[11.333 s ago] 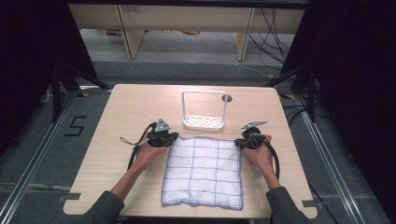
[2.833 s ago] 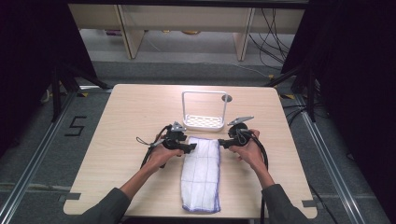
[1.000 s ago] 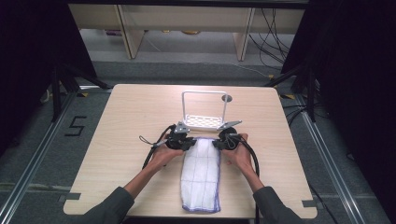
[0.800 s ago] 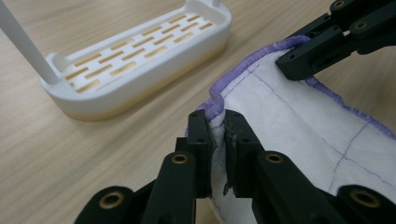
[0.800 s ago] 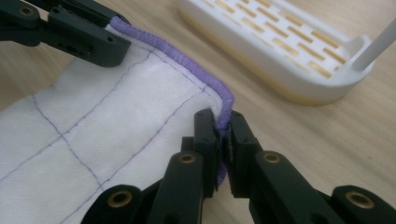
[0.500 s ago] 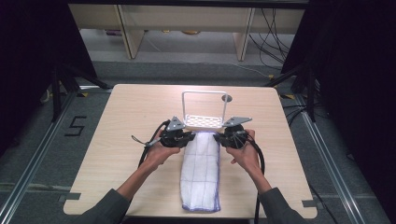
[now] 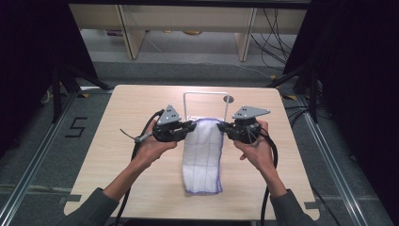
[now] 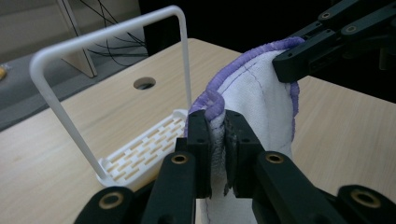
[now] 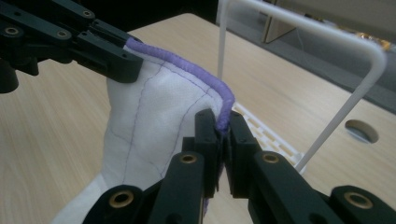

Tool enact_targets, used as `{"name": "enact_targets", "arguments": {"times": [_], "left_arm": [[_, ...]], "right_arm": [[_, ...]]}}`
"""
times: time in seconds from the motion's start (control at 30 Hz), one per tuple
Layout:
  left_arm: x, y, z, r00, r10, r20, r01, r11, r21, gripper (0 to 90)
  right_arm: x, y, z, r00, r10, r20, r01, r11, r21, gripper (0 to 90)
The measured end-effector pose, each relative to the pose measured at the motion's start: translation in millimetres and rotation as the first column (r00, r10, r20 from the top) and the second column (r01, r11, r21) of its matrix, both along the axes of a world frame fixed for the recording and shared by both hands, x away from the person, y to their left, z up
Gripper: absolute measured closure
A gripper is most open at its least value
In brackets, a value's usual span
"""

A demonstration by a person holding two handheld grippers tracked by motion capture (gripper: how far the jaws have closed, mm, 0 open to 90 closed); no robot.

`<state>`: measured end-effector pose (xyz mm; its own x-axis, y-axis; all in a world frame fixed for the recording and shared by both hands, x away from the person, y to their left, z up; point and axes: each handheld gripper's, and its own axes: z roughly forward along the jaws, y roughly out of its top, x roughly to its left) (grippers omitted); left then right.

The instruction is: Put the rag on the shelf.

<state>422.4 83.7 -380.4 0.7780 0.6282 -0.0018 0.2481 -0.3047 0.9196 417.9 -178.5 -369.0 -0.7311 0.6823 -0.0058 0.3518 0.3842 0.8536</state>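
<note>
White quilted cloth (image 7: 202, 155) with a purple stitched hem and a thin purple grid, folded into a long narrow strip. Its top edge is lifted off the table (image 7: 117, 188), and its lower end lies on the wood near the person's edge. The strip hangs soft and slightly bowed between the two grippers.

Left gripper (image 7: 190, 127) is clenched on the cloth's top left corner; in the left gripper view the black jaws pinch bunched fabric (image 8: 252, 107) tight between ridged pads. Right gripper (image 7: 222, 126) is clamped on the top right corner; in the right gripper view its jaws close on the thick purple hem (image 9: 154, 112), which curves like a cord into the grip. Each gripper carries a grey three-cornered plate on top and a black cable trailing back.

Just behind the cloth stands a white plastic rack (image 7: 205, 94): a thin, square-cornered hoop rising from a flat slotted base. The base slots show in the left gripper view (image 8: 140, 154). The cloth's top edge sits just in front of the hoop.

The table is pale wood-grain laminate with rounded corners and a round cable hole (image 7: 229, 99) beside the rack.
</note>
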Motion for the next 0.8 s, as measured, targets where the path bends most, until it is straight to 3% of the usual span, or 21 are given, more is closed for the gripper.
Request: {"name": "enact_targets", "arguments": {"times": [0.07,0.1,0.13,0.27,0.53,0.8], "left_arm": [[2.4,-0.3,9.1,1.0,0.004,-0.005,-0.004,1.0,-0.003,81.6],[4.7,-0.8,13.7,0.9999,0.014,0.0,-0.014,0.9999,0.0,81.6],[6.3,-1.1,16.5,0.9999,0.017,0.001,-0.017,0.9999,0.002,81.6],[17.8,-2.5,31.9,0.9996,0.026,-0.013,-0.026,0.9996,0.006,81.6],[30.4,-4.0,66.3,0.9995,0.03,0.006,-0.03,0.9992,0.025,81.5],[47.7,-5.5,102.1,0.9973,0.066,0.033,-0.066,0.9978,0.009,81.4]], "right_arm": [[1.7,-0.2,8.6,1.0,-0.004,0.001,0.004,1.0,-0.004,85.6],[4.7,-0.5,10.9,0.9997,0.008,0.023,-0.008,1.0,-0.008,85.6],[5.0,-0.1,16.1,0.9999,-0.012,0.0,0.012,1.0,-0.002,85.6],[13.0,0.7,29.9,0.9998,-0.02,0.003,0.02,1.0,0.008,85.6],[32.9,-0.9,61.0,0.9998,-0.019,0.007,0.019,1.0,0.007,85.6],[43.9,-0.2,101.0,0.9972,-0.042,0.062,0.04,0.999,0.028,85.6]]}}
